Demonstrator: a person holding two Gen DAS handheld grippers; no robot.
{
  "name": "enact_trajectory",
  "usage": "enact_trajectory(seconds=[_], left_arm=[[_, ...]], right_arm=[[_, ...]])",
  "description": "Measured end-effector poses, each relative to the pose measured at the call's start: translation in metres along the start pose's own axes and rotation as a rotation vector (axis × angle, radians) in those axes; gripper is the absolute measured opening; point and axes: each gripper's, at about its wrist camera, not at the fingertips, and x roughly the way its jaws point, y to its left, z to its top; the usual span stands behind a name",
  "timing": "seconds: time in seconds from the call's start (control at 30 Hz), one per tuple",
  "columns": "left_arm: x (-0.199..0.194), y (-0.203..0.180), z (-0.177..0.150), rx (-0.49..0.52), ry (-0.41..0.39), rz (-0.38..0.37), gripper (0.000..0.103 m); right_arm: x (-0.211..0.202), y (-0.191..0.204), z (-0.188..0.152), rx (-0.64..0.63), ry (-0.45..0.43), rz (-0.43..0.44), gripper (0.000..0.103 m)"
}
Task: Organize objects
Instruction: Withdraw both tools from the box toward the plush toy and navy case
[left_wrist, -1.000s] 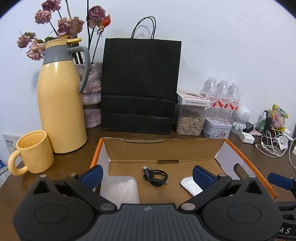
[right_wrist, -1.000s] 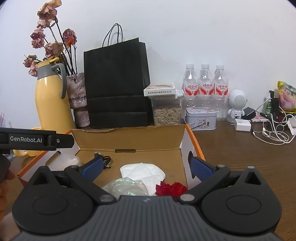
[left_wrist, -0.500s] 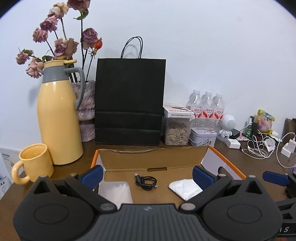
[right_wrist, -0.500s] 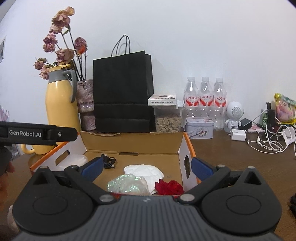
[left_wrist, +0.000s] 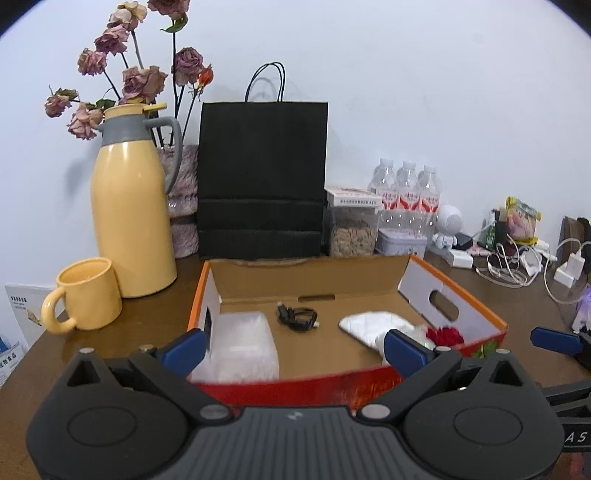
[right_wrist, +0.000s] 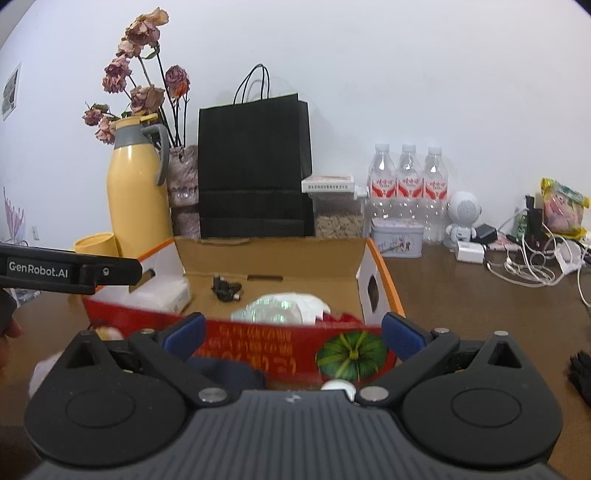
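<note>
change: both grippers pulled back; box (left_wrist: 448, 291) red front wall now visible
left gripper (left_wrist: 293, 349): spread wide, empty
right gripper (right_wrist: 293, 334): spread wide, empty

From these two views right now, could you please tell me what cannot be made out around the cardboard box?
- Dark object and white object before the cardboard box: right wrist view, cut off by the right gripper body.
- Box floor near its front wall: right wrist view, hidden behind that red wall.
- Red flower: left wrist view, partly behind a left gripper finger.
- Bottle labels: print too small.
</note>
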Motion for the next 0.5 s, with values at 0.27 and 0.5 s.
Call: enact_trajectory(seconds=[0.27, 0.5], left_arm=[[-0.021, 0.002, -0.020, 0.027, 0.035, 0.005, 0.103], [-0.034, 0.008, -0.032, 0.029, 0.074, 0.003, 0.103]], right_arm=[[-0.027, 0.007, -0.013, 0.002, -0.005, 0.003, 0.103], [-0.042, 0.018, -0.019, -0.003, 0.018, 0.017, 0.103]])
